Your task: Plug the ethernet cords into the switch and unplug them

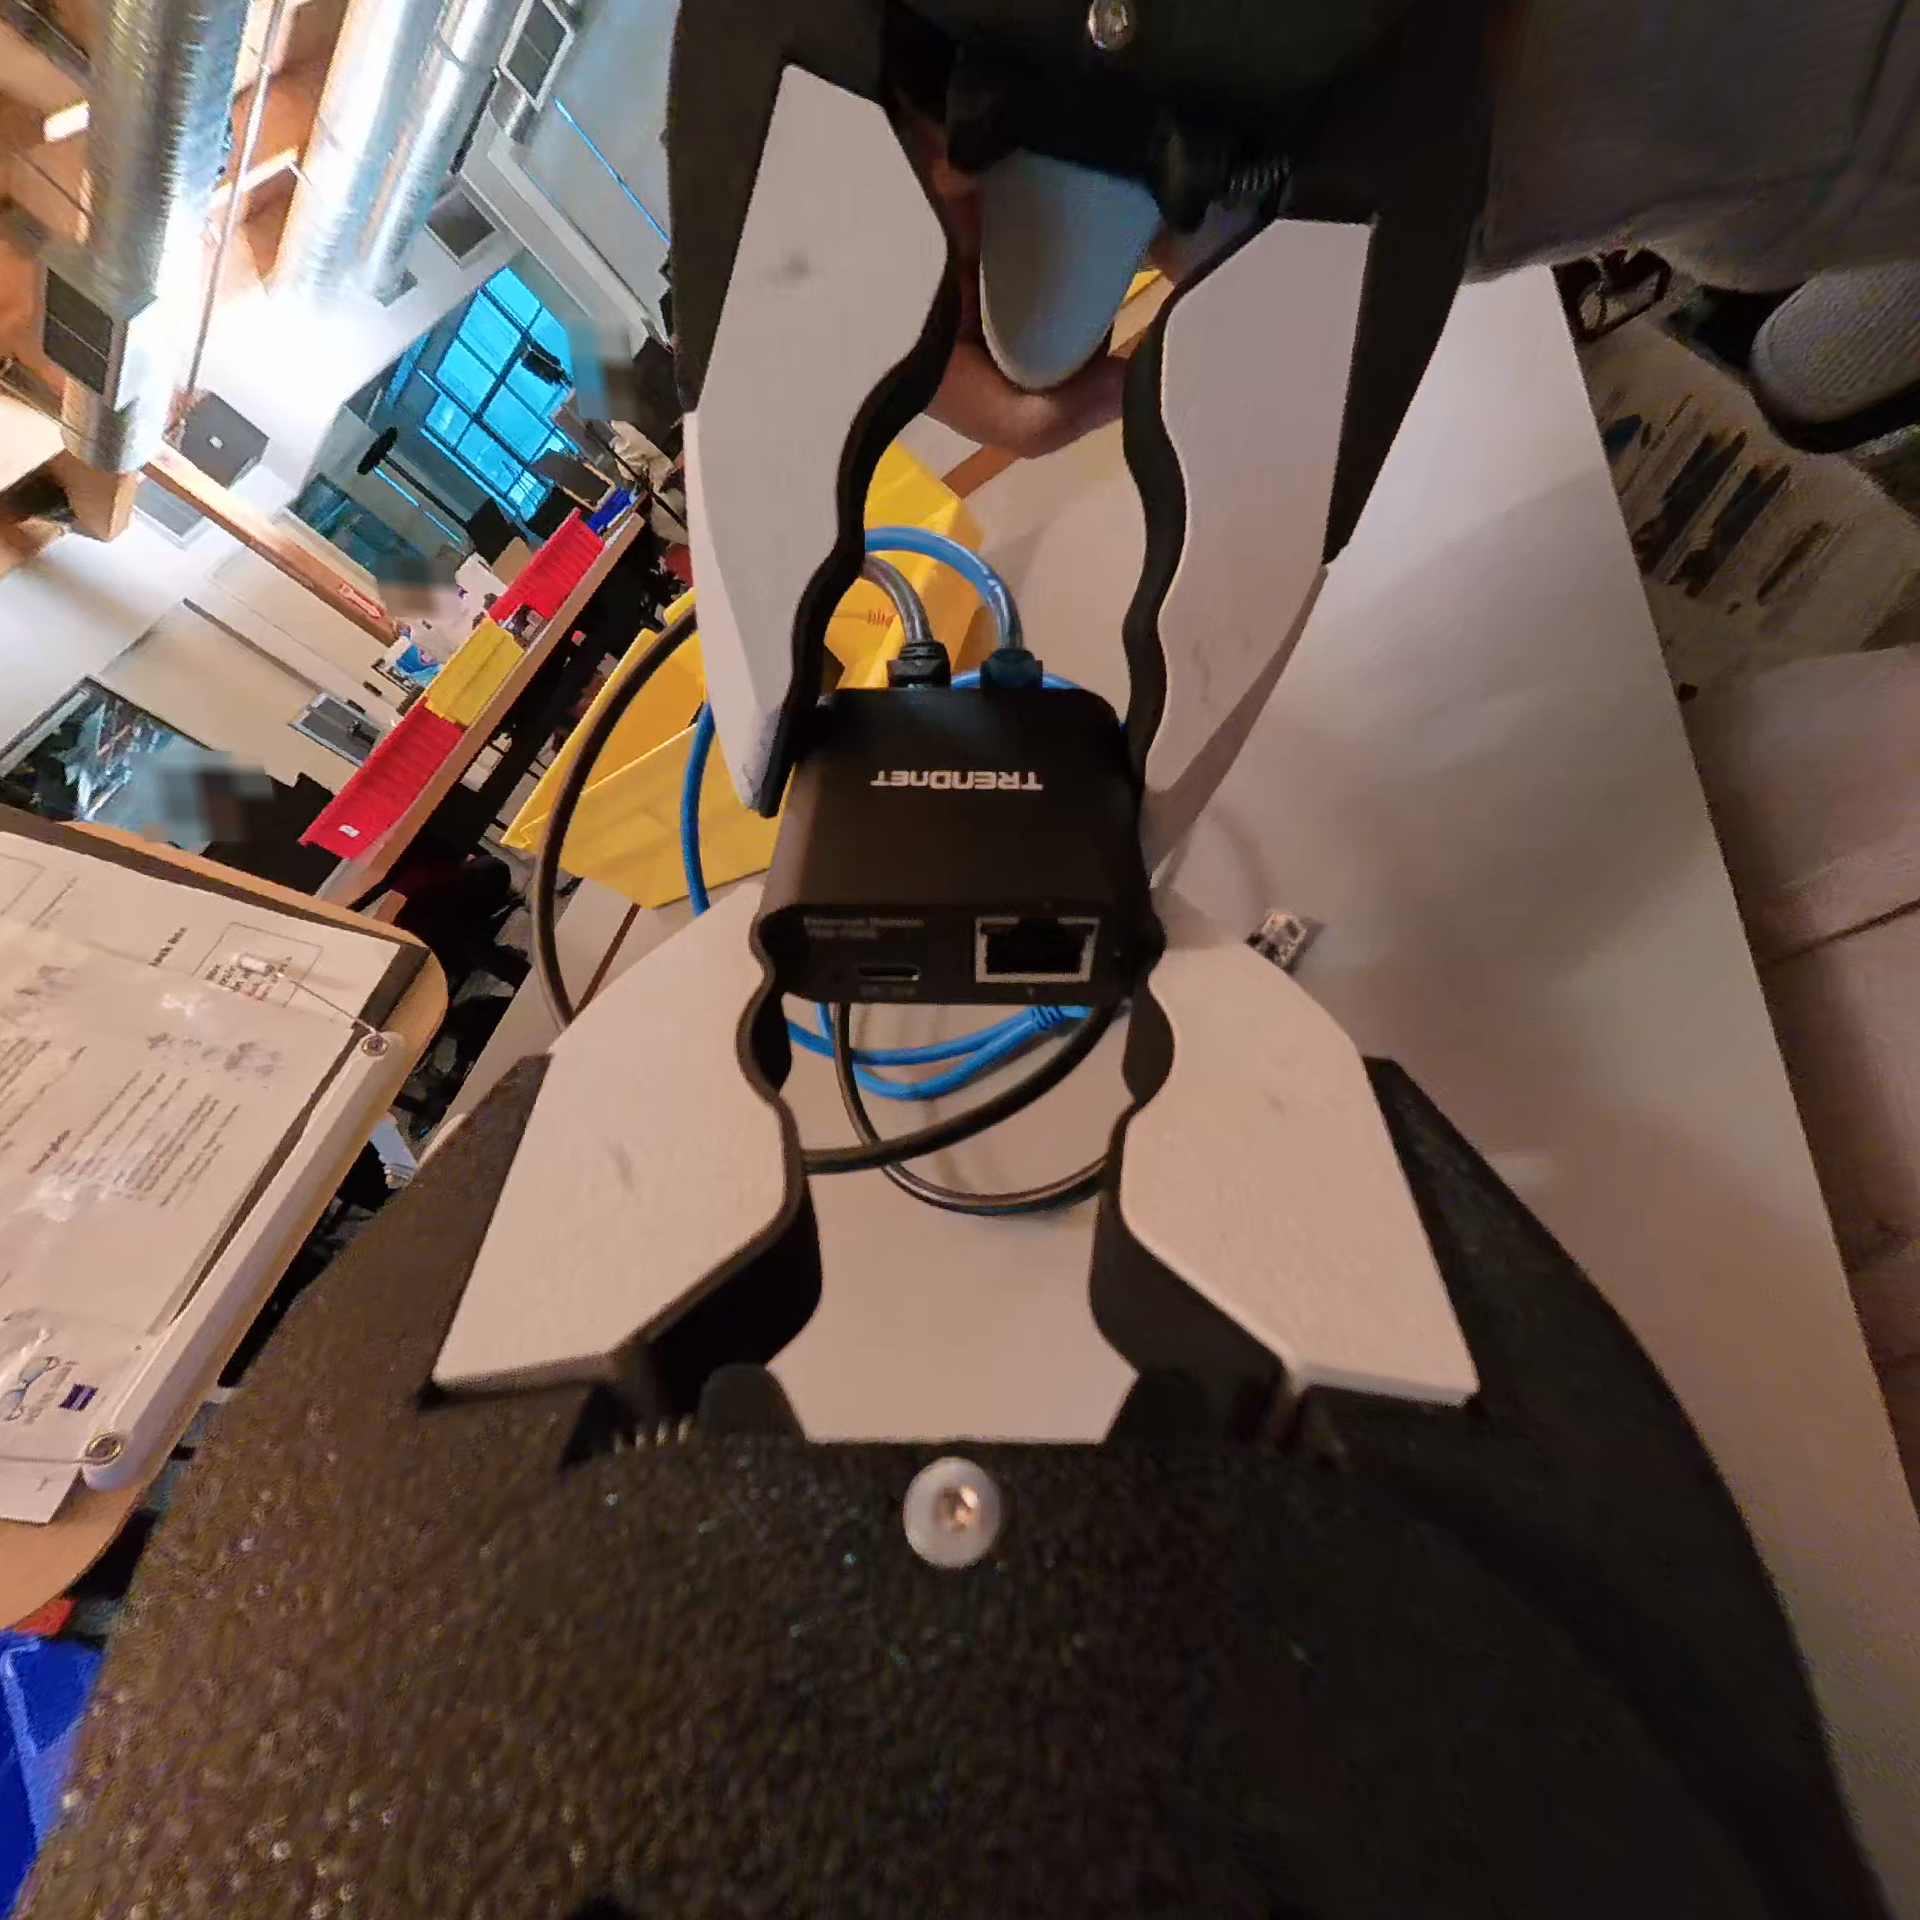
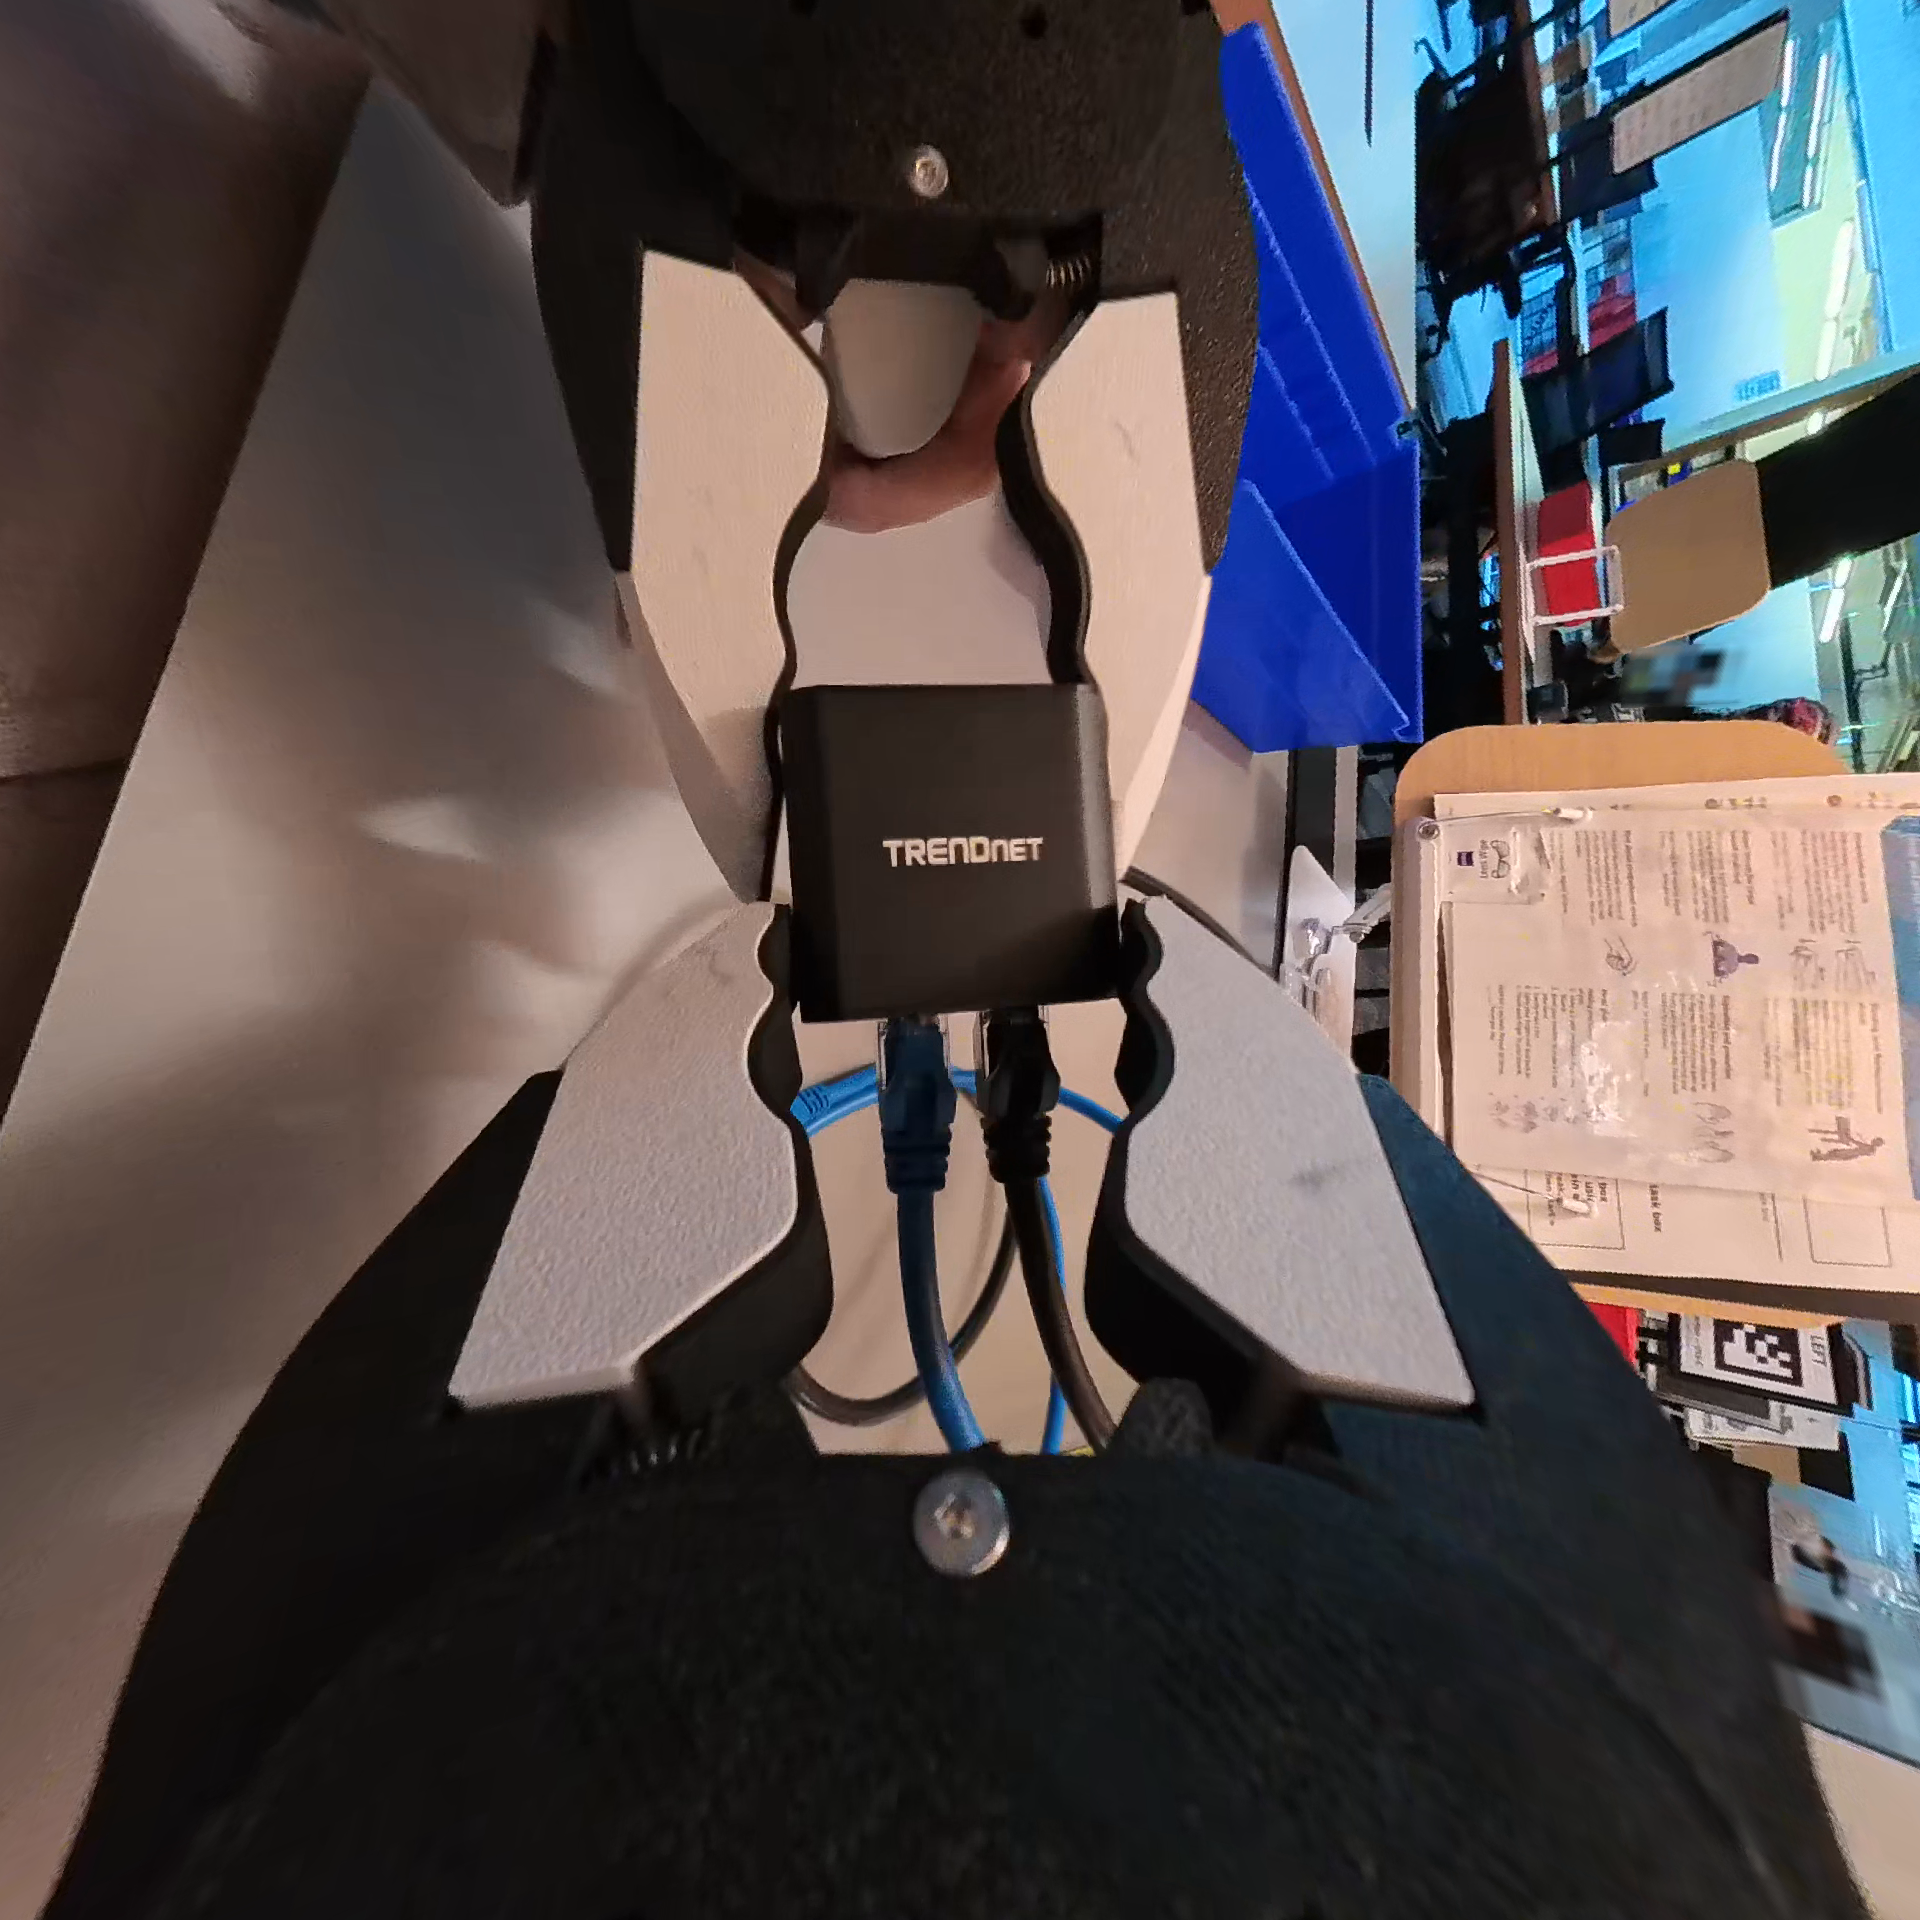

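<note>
While the left gripper (image 1: 951, 997) clamps the black switch (image 1: 956, 831) at its near end above the white table (image 1: 1455, 831), the right gripper (image 1: 956, 748) grips the far end. From the right wrist, the blue cord (image 2: 916, 1101) and black cord (image 2: 1018, 1101) sit plugged into the switch's (image 2: 951, 852) near face.

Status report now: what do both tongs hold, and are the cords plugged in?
Left tongs and right tongs both shut on the black switch, opposite ends. Blue cord and black cord plugged in. One port empty. Nothing in the way.
</note>
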Motion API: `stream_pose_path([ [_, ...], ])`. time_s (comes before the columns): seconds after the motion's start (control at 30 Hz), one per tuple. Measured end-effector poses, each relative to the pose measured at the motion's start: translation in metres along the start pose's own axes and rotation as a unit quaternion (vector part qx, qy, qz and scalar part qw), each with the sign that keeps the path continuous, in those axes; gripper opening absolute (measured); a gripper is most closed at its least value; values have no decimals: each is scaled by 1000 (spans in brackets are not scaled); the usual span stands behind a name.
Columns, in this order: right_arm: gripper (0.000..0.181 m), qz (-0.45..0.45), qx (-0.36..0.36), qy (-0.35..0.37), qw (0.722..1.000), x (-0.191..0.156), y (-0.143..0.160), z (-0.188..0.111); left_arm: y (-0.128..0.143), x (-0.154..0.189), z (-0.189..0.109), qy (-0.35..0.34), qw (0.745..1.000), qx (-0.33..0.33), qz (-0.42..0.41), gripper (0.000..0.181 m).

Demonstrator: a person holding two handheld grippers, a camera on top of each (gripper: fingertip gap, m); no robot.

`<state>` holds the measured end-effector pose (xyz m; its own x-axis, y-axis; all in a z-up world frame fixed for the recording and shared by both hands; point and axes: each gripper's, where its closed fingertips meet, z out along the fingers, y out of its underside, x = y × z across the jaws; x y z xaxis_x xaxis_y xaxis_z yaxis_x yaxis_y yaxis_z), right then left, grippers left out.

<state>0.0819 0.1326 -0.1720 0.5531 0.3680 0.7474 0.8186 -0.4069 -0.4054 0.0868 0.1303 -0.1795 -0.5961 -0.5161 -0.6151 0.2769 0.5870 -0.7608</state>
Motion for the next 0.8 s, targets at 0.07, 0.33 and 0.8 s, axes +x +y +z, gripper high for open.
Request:
stream_pose_path([
  [0.07,60,-4,-6,4,1000,1,0,0,-5,2,0,6,1000,9,-8,66],
  [0.33,60,-26,-49,7,998,0,8,3,-1,1,4,-5,1000,-15,-13,62],
  [0.8,54,291,111,112,944,62,-3,-36,0,-51,-18,-101,977,42,-183,61],
])
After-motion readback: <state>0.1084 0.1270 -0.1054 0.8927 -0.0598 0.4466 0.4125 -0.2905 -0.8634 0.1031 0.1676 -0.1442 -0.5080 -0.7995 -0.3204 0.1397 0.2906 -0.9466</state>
